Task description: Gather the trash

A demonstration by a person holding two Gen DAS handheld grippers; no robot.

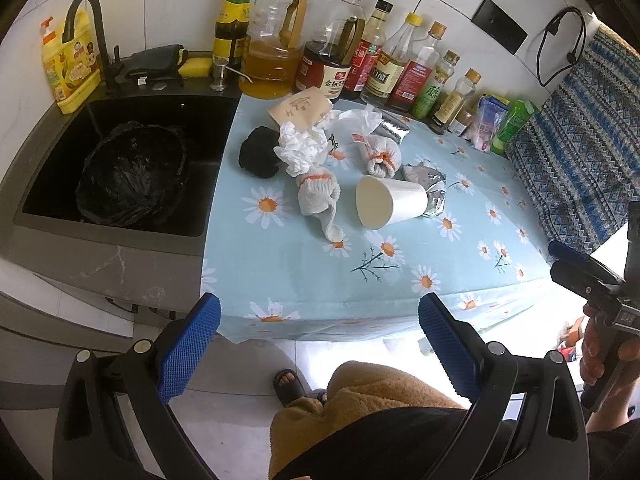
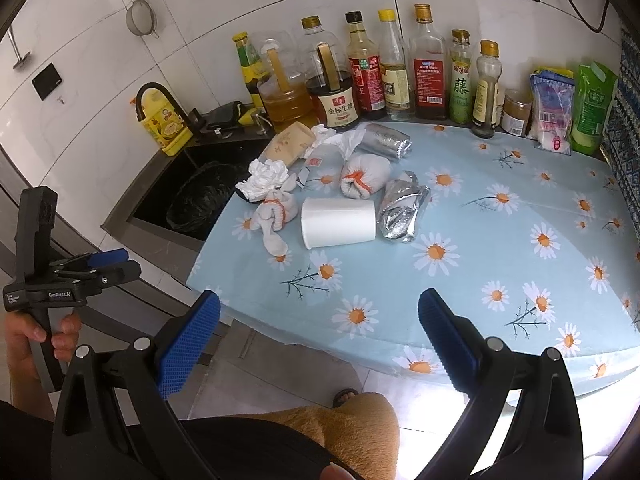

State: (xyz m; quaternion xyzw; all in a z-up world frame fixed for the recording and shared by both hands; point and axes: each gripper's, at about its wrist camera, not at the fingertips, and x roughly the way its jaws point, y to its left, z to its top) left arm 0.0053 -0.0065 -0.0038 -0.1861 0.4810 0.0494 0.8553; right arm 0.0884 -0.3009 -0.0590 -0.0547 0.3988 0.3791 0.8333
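The trash sits in a loose cluster on the worktop (image 1: 400,280), ahead of both sets of fingers and well apart from them: a cup (image 1: 390,202) on its side, two balled gloves (image 1: 318,196) with orange cuffs, crumpled tissue (image 1: 302,146), a black wad (image 1: 260,152), foil wrappers (image 1: 428,184), a brown paper packet (image 1: 300,106) and thin plastic behind. The cup lies nearest the worktop's front edge; seen from the right gripper (image 2: 319,320) its long axis runs crosswise, mouth pointing toward the left fingers' side, and seen from the left gripper (image 1: 319,320) the open mouth faces back at the fingers, a little to their right. Both pairs of fingers stand wide apart with nothing between them, held off the worktop's front edge above the person's knee. A black bag (image 1: 132,172) lines the sink (image 1: 120,248), ahead and to the left of the left fingers, just beside the cluster's left flank. By my reading no piece has been picked yet; the left gripper is nearer the bag, the right squarer to the cup's side, so a crosswise pinch from the right looks the easier start
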